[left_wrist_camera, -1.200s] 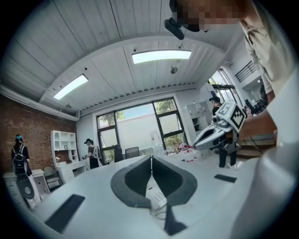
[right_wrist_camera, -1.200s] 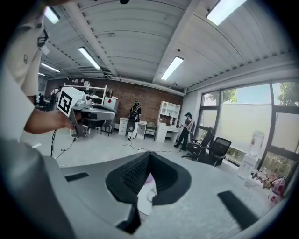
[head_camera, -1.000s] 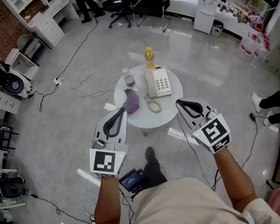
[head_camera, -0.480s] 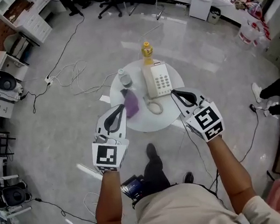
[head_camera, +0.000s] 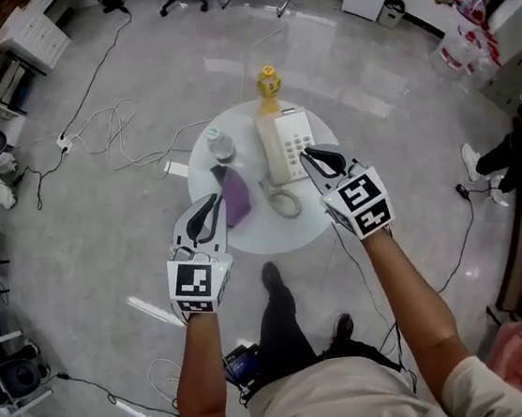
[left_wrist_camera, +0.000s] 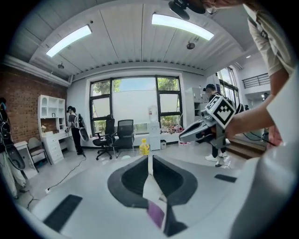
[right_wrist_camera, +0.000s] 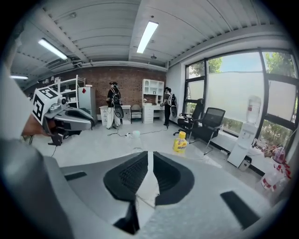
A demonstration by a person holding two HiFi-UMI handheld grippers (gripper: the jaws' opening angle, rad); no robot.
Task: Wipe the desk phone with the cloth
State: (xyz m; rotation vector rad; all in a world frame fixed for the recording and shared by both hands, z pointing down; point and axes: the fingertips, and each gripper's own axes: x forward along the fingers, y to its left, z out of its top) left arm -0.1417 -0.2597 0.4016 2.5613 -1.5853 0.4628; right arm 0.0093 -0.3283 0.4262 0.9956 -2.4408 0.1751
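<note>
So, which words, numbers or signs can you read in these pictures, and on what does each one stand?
No text can be read anywhere.
Keypad of the desk phone: too small to read.
Label of the yellow bottle: too blurred to read.
Label of the clear bottle: too small to read.
</note>
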